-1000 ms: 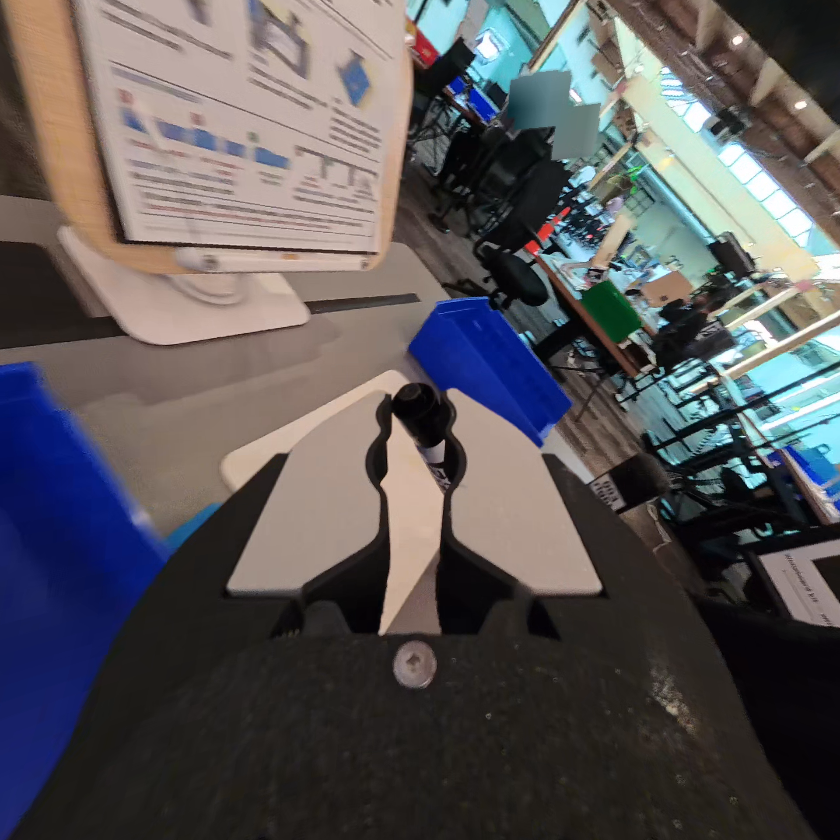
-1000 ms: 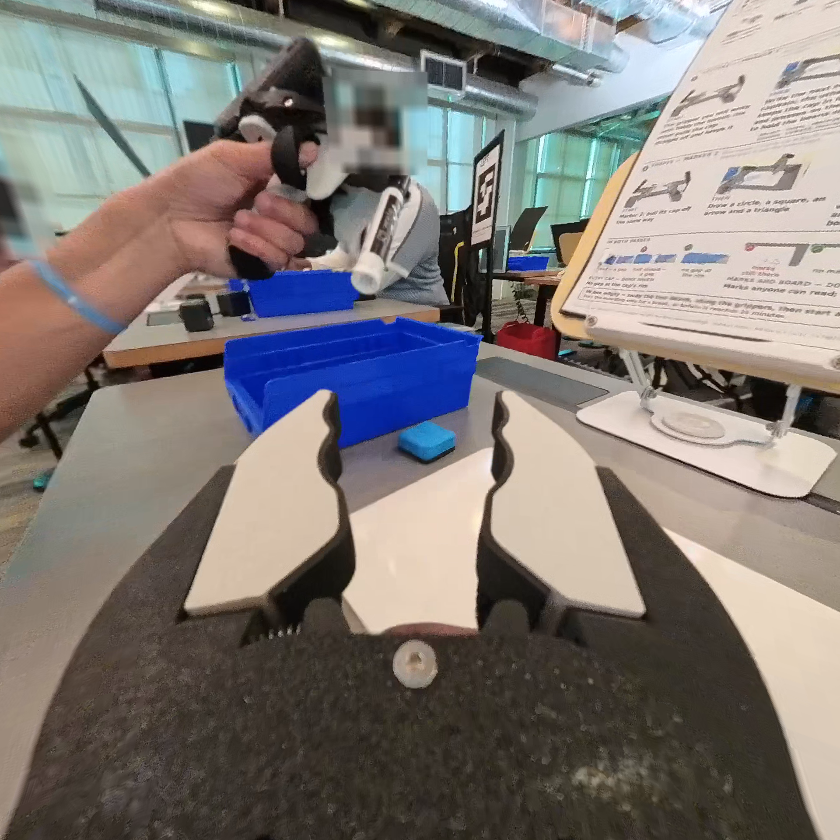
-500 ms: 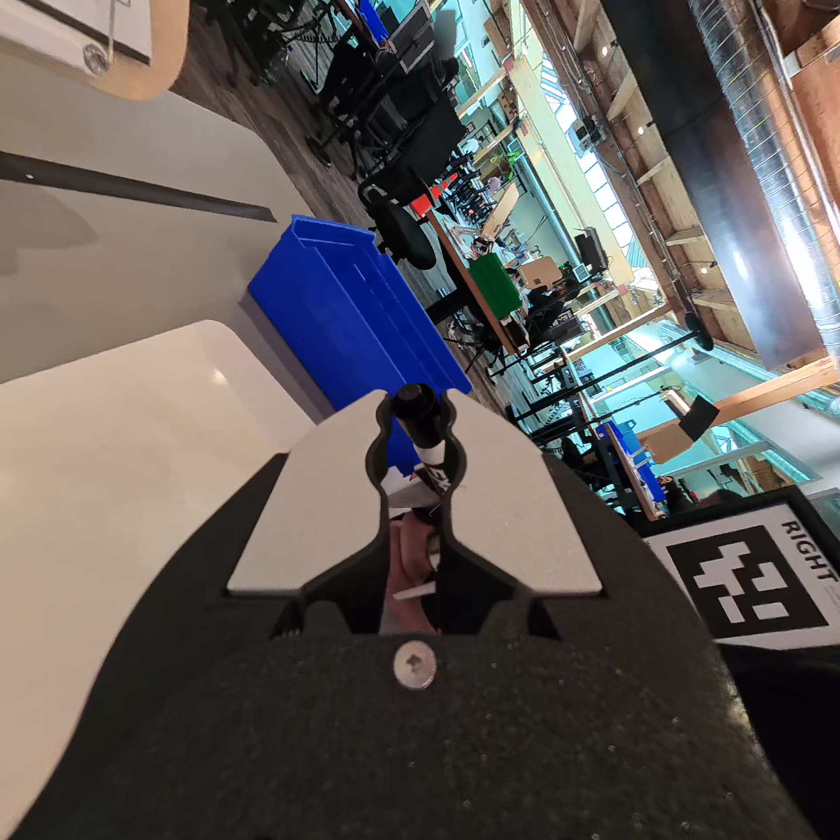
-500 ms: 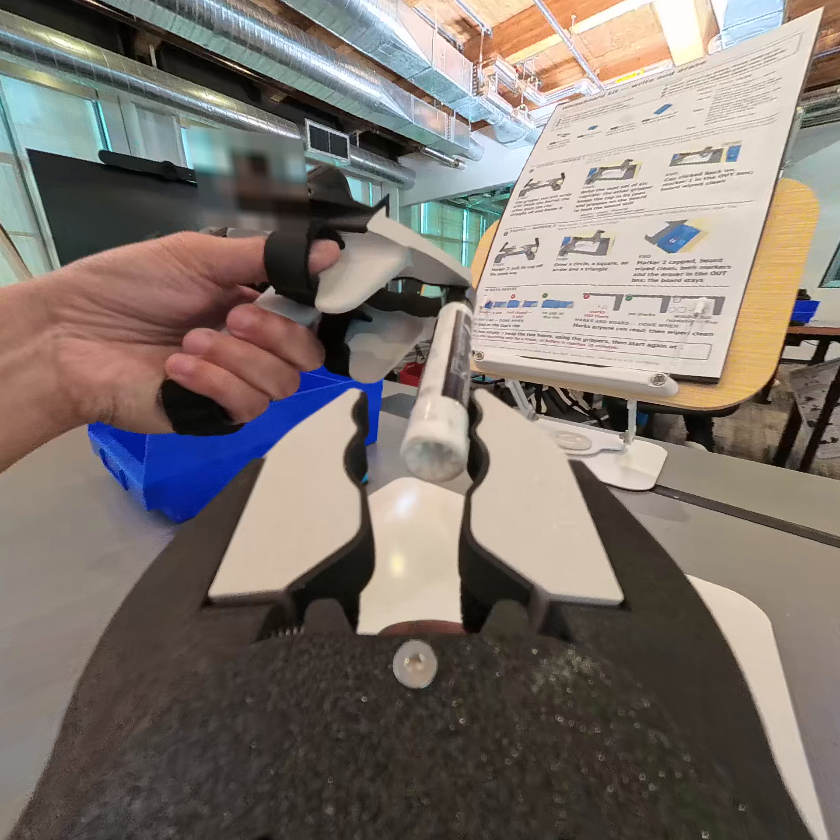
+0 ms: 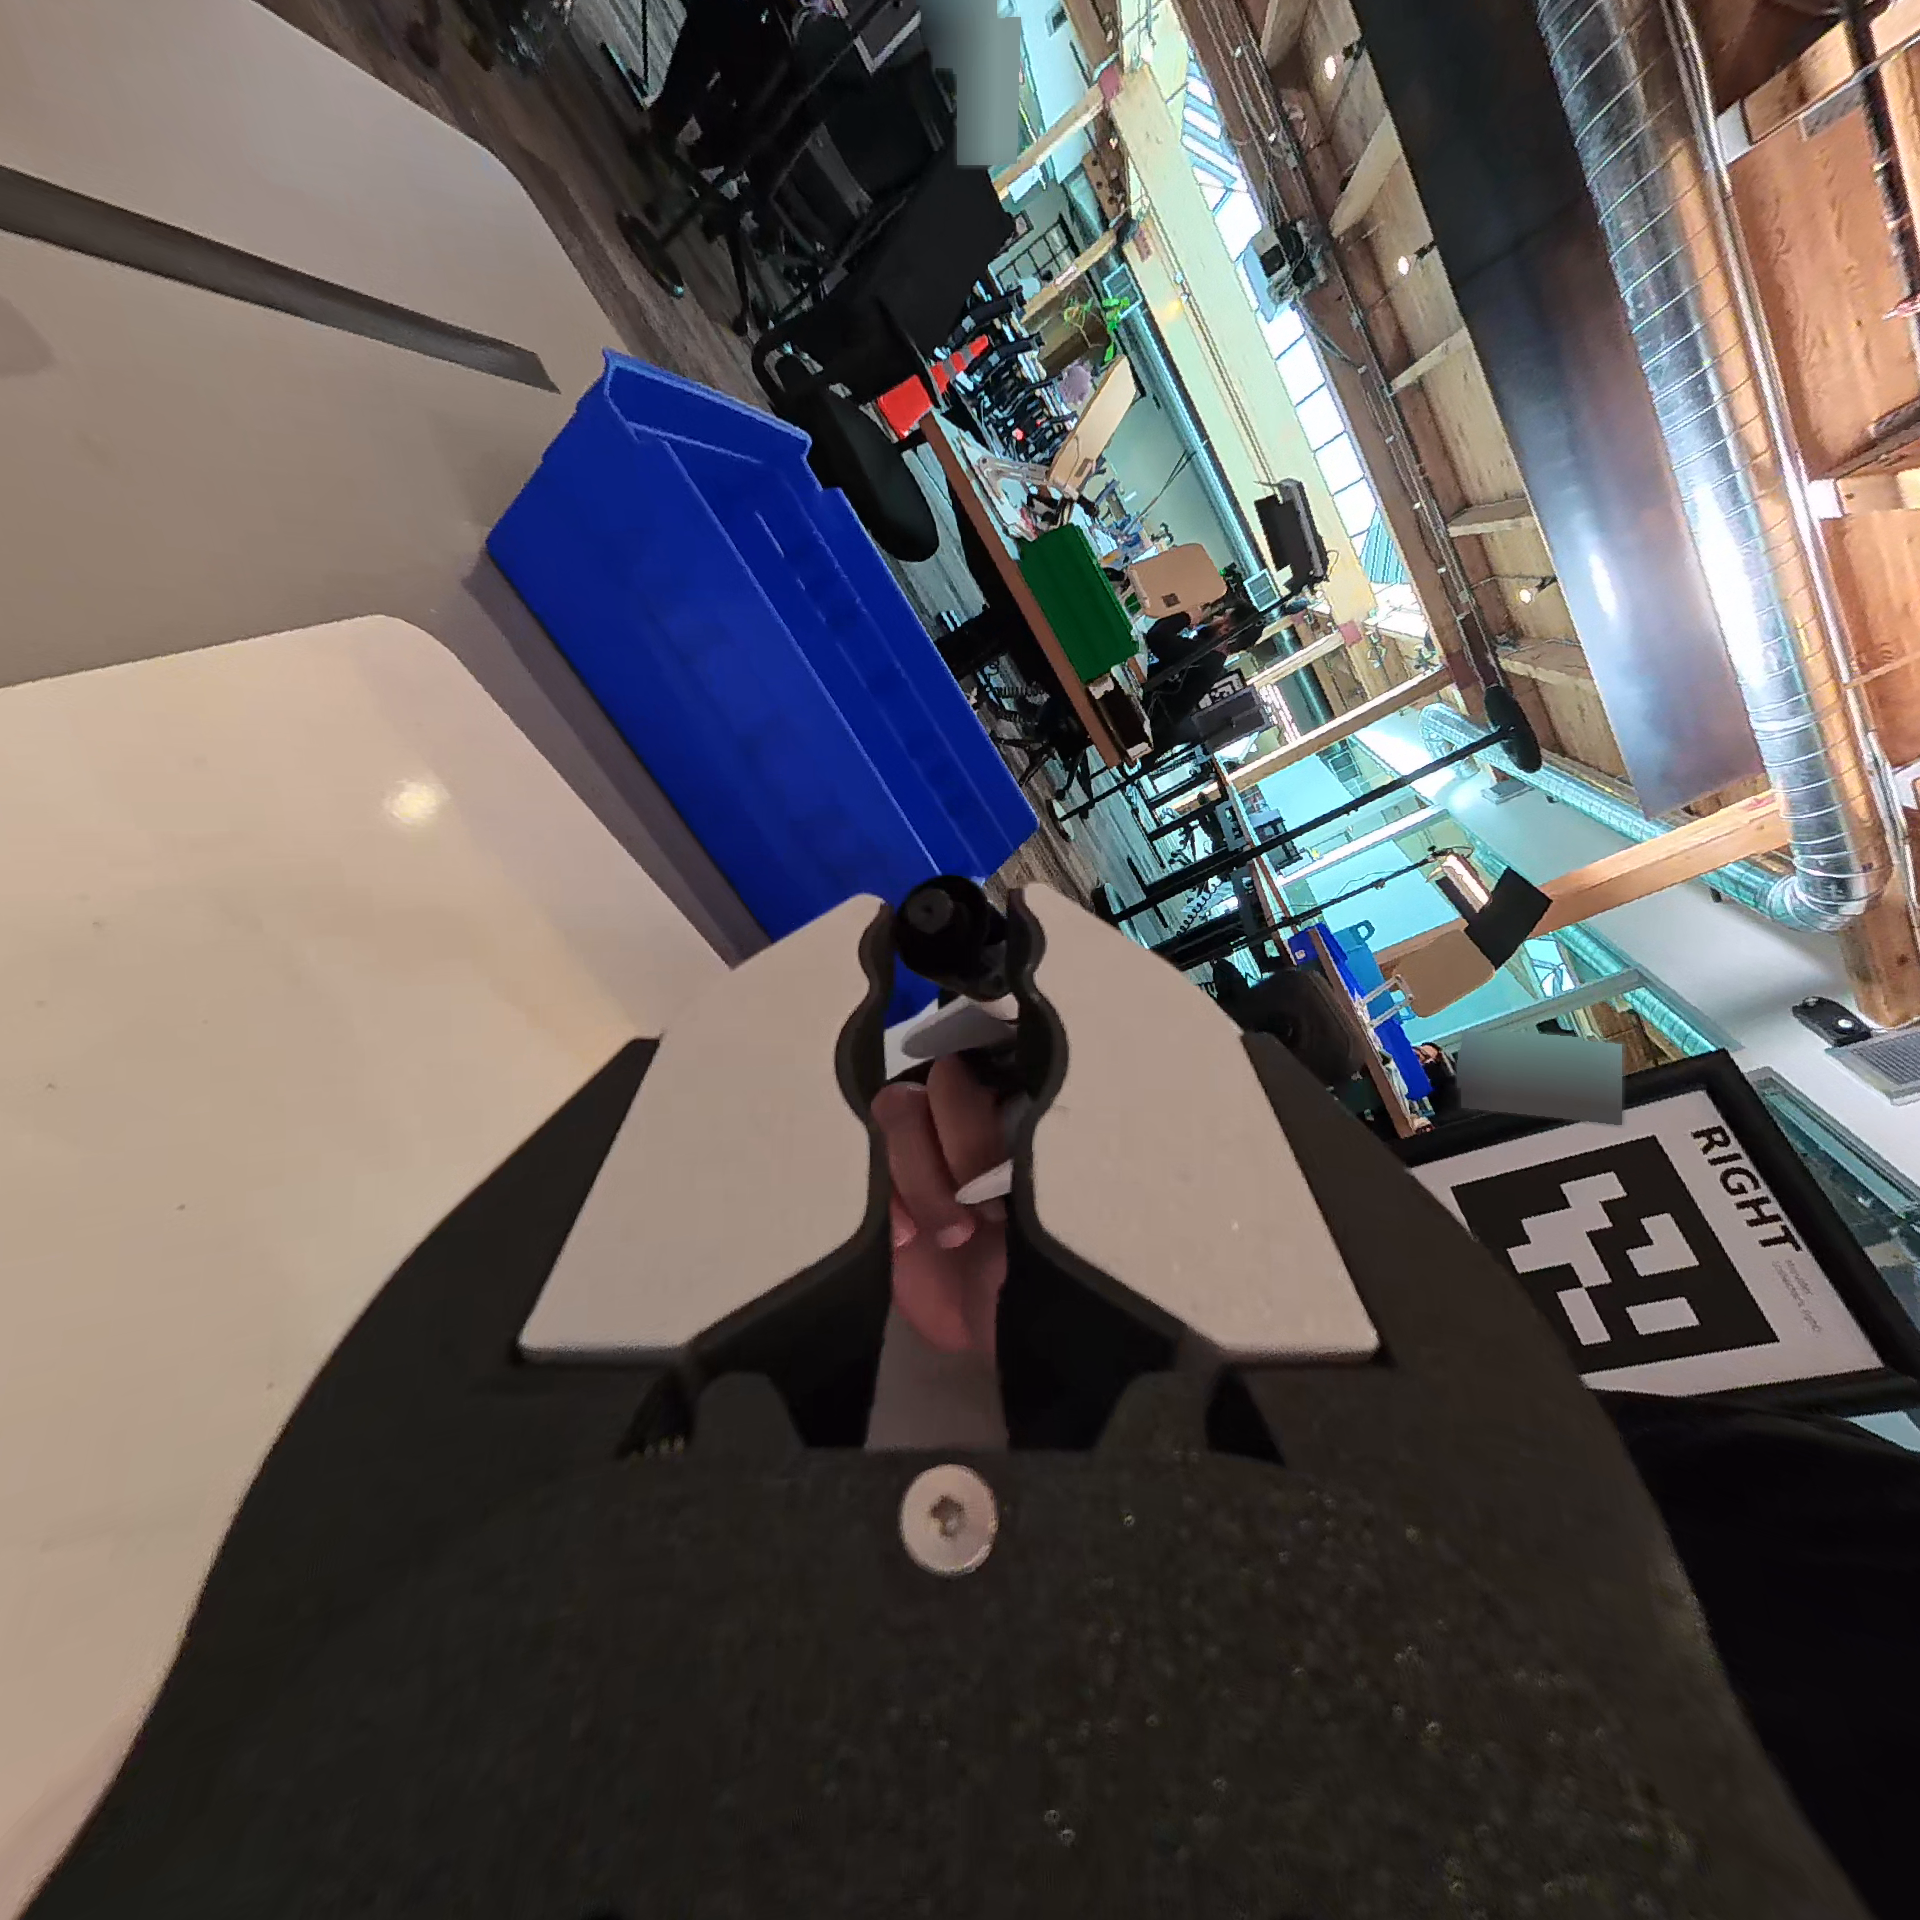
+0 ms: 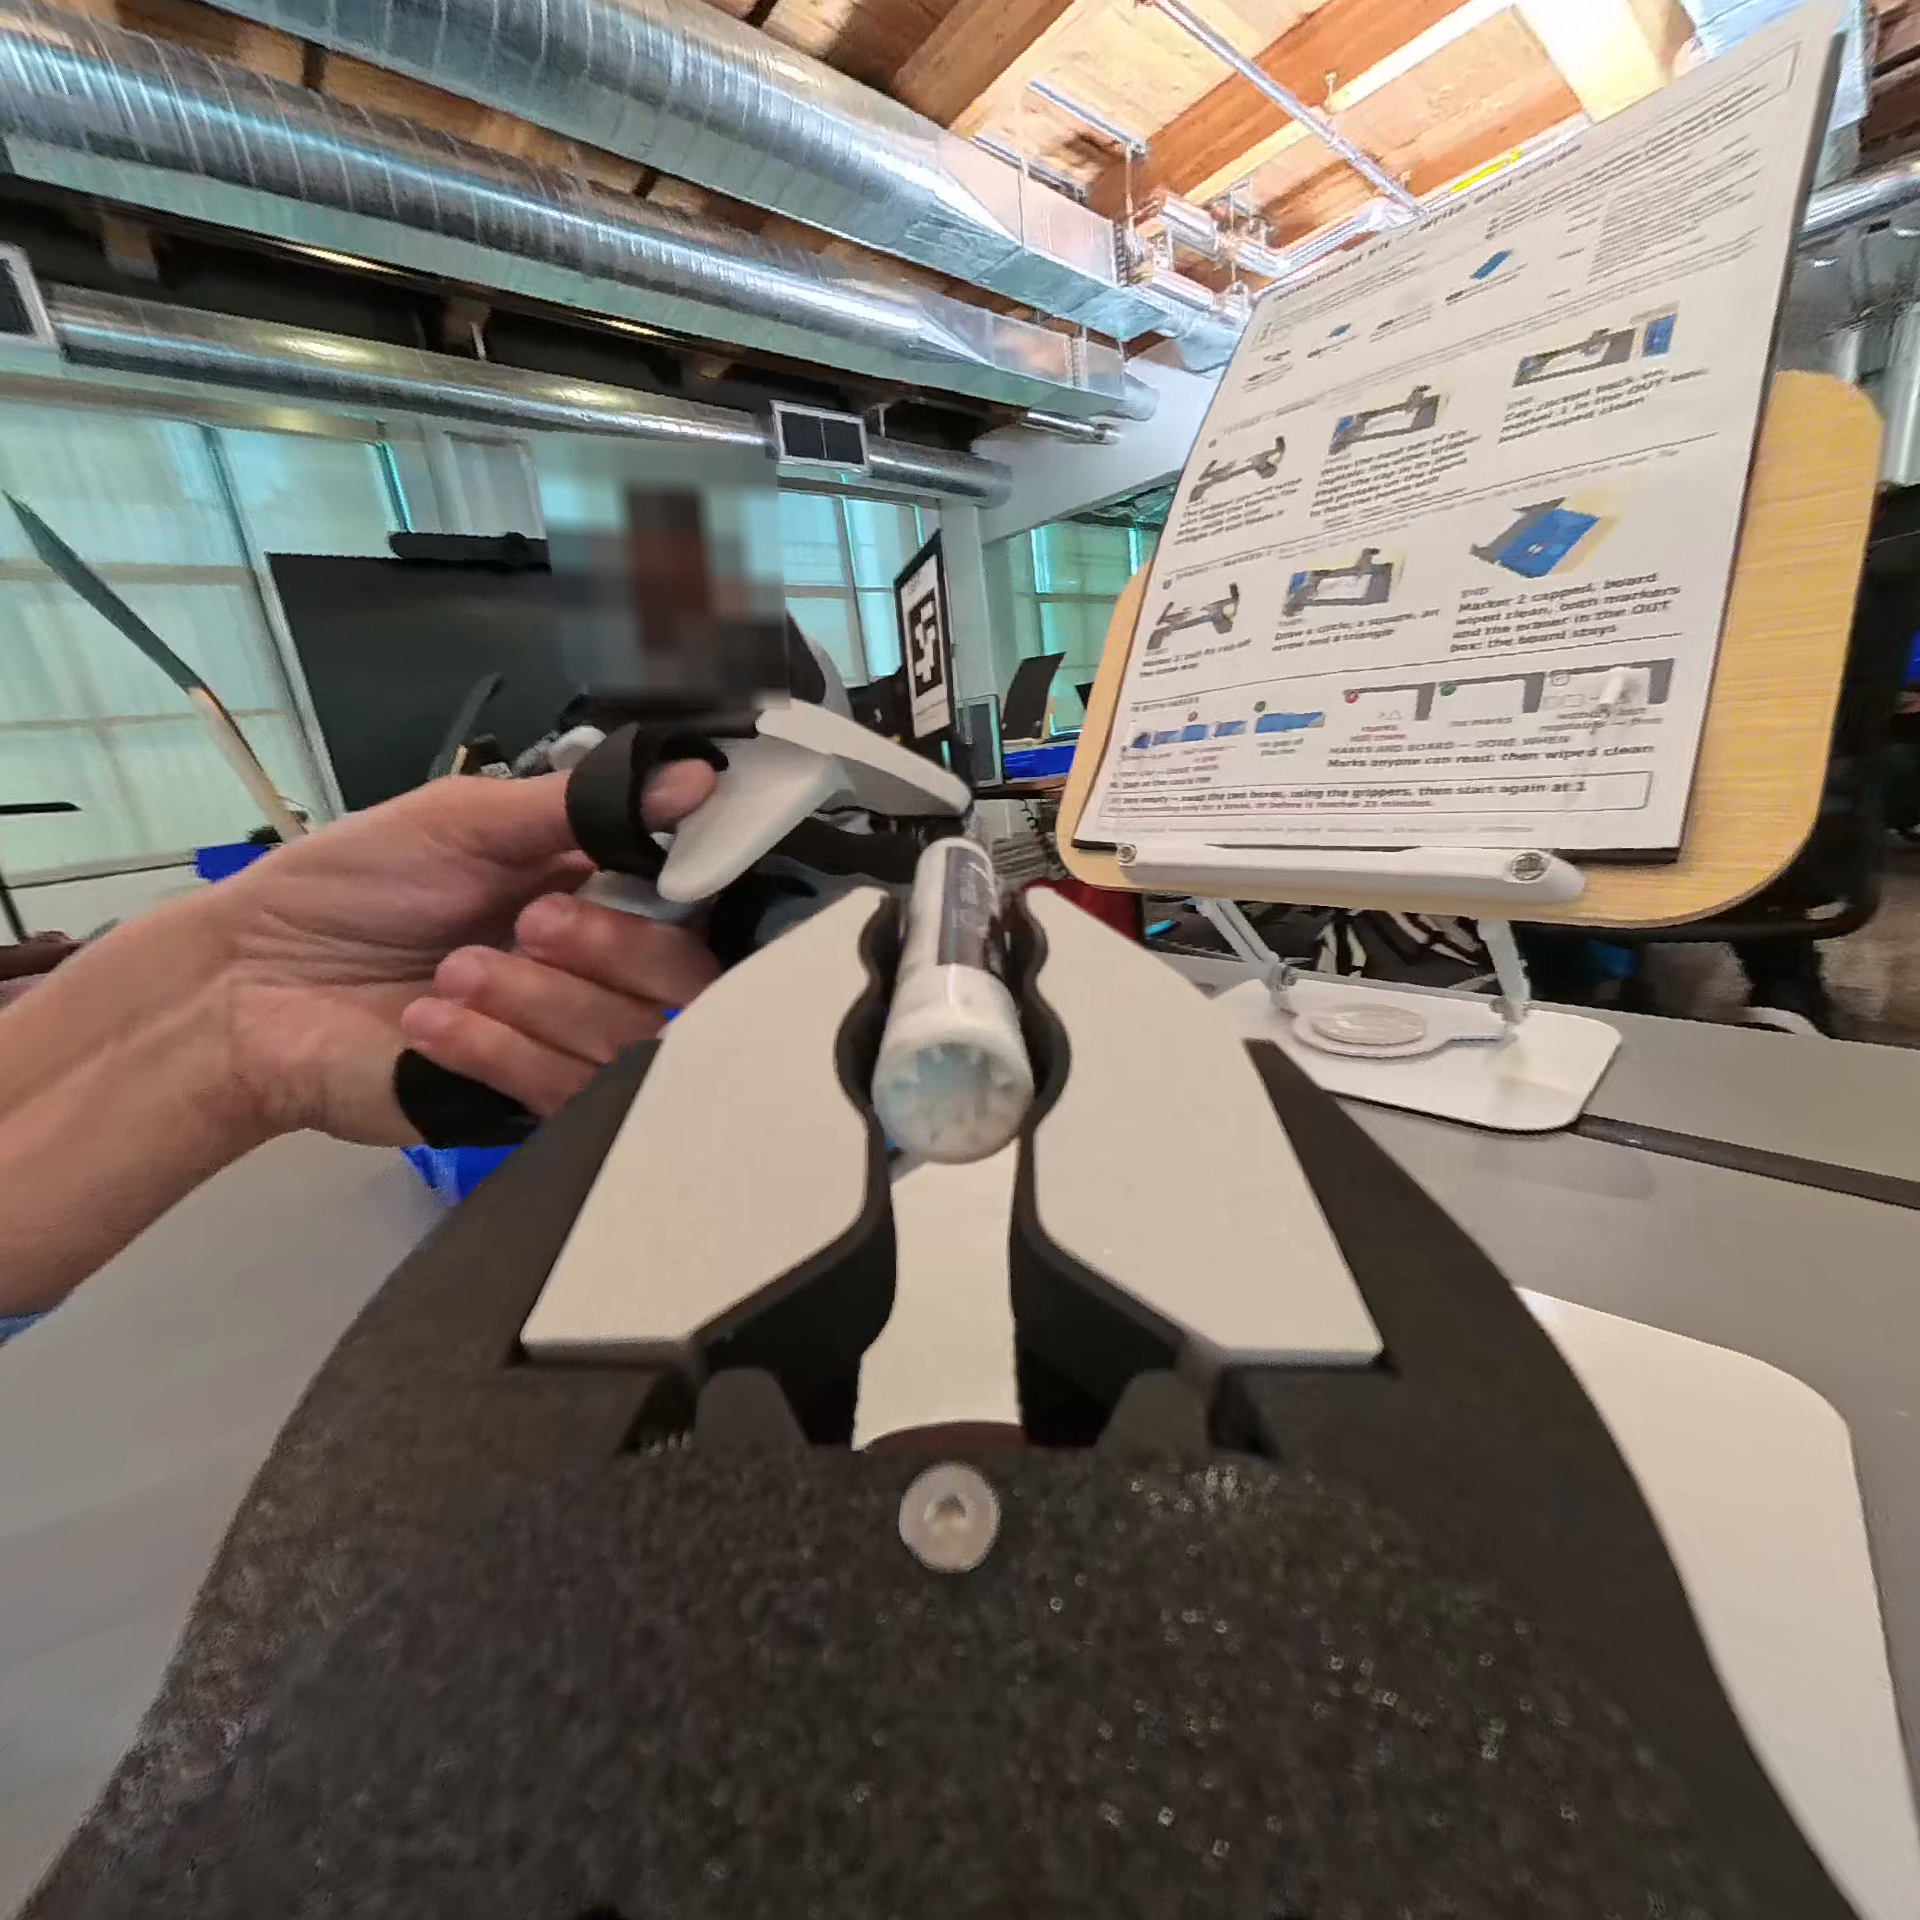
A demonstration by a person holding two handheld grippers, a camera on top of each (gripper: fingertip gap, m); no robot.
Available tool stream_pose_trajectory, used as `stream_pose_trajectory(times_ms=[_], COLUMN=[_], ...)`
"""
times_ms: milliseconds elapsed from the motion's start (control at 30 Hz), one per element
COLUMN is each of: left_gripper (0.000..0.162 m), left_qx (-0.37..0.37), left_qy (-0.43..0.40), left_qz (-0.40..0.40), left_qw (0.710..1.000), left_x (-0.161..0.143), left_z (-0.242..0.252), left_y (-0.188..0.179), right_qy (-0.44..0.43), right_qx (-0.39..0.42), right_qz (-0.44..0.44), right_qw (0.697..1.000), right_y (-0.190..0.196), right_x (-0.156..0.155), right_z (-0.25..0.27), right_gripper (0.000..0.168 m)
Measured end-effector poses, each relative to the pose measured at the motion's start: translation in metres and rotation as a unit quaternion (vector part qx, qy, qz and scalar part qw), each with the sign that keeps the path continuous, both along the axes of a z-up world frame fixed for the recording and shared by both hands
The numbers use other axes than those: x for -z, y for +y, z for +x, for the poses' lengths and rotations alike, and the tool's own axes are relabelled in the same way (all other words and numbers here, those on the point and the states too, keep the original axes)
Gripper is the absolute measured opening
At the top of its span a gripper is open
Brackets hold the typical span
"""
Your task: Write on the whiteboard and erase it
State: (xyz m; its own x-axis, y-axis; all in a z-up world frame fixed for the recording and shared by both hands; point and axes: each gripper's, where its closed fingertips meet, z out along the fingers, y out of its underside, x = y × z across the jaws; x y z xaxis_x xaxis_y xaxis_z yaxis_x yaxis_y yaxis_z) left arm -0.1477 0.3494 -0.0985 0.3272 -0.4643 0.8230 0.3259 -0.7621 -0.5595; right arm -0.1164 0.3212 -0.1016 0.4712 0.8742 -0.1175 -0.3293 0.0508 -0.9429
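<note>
In the left wrist view my left gripper [image 5: 951, 930] is shut on the black cap end of a marker [image 5: 940, 925]. The whiteboard [image 5: 229, 935] lies below at the left. In the right wrist view my right gripper [image 6: 951, 920] is shut on the white barrel of the same marker [image 6: 951, 1023], whose blunt rear end points at the camera. The left gripper [image 6: 930, 816], held by a hand [image 6: 343, 966], grips the marker's far end just beyond my right fingertips. The whiteboard [image 6: 1714, 1538] lies under the right gripper.
A blue bin [image 5: 748, 675] stands on the grey table [image 5: 208, 416] beyond the whiteboard. An instruction sheet on a wooden stand [image 6: 1455, 582] with a white base [image 6: 1455, 1060] stands at the right. A sliver of blue bin [image 6: 447, 1169] shows under the hand.
The left gripper swung the marker over and into the right gripper's open jaws. The right jaws then closed on the barrel. The left gripper kept its hold on the cap end throughout.
</note>
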Motion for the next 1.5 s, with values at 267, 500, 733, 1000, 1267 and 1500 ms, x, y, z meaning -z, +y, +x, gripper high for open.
stream_pose_trajectory(times_ms=[267, 500, 733, 1000, 1267, 1500], left_gripper=[0.019, 0.041, 0.040, 0.019, 0.018, 0.018], left_qx=[0.049, 0.079, 0.124, 0.154, 0.180, 0.180], left_qy=[-0.031, 0.053, 0.146, 0.197, 0.203, 0.221], left_qz=[0.019, 0.167, 0.304, 0.358, 0.395, 0.424], left_qw=[0.998, 0.981, 0.933, 0.900, 0.878, 0.860], left_x=[-0.002, 0.002, 0.008, 0.014, -0.004, -0.018], left_z=[0.012, 0.001, 0.001, -0.001, -0.008, -0.012], left_y=[-0.021, -0.049, -0.073, -0.089, -0.109, -0.119], right_qy=[0.049, 0.027, 0.014, 0.005, 0.008, 0.020], right_qx=[-0.147, -0.242, -0.297, -0.342, -0.359, -0.356], right_qz=[-0.102, -0.145, -0.173, -0.182, -0.155, -0.131], right_qw=[0.983, 0.959, 0.939, 0.922, 0.920, 0.925], right_y=[-0.008, -0.028, -0.041, -0.056, -0.074, -0.085], right_x=[-0.009, -0.013, -0.006, -0.003, -0.016, -0.029], right_z=[0.015, 0.014, 0.003, -0.002, -0.005, -0.009], right_gripper=[0.019, 0.020, 0.020, 0.020, 0.020, 0.020])
